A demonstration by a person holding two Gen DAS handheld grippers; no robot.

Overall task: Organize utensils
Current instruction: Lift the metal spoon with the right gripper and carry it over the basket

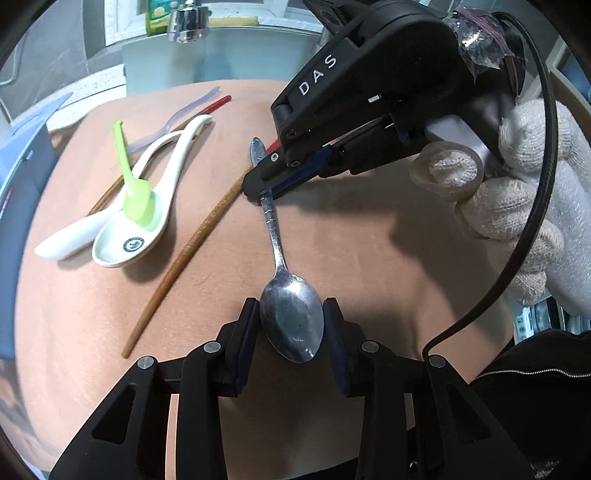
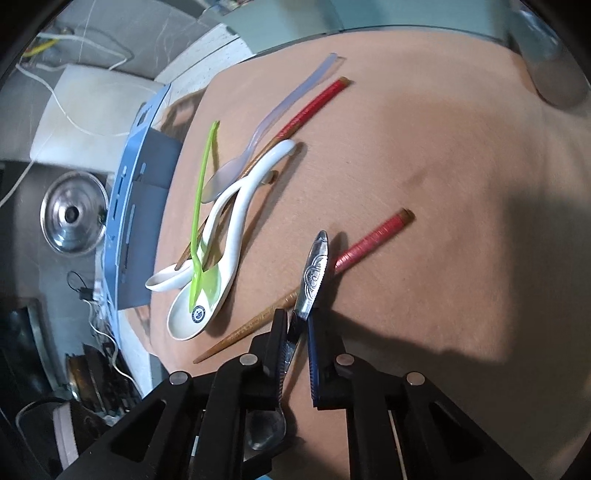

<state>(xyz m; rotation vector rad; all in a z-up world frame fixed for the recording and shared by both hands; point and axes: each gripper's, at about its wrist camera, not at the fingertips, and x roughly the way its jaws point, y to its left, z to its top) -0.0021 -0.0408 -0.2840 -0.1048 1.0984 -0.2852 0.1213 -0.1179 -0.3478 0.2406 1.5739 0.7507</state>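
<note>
On the tan counter point(image 1: 369, 229) | my left gripper point(image 1: 291, 332) jaws bracket the ornate steel teaspoon point(image 1: 291, 321) bowl, contact unclear | right gripper point(image 2: 295, 332) jaws pinch its handle | handover step, I judge | next: one side lets go.

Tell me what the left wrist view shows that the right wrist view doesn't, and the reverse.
Only the left wrist view shows the metal spoon's bowl between the left gripper fingers, the gloved hand holding the right gripper, and a faucet.

Only the right wrist view shows the spoon's engraved handle end past the right gripper, and a round steel lid.

Both show the white ceramic spoons, green spoon and chopsticks.
</note>
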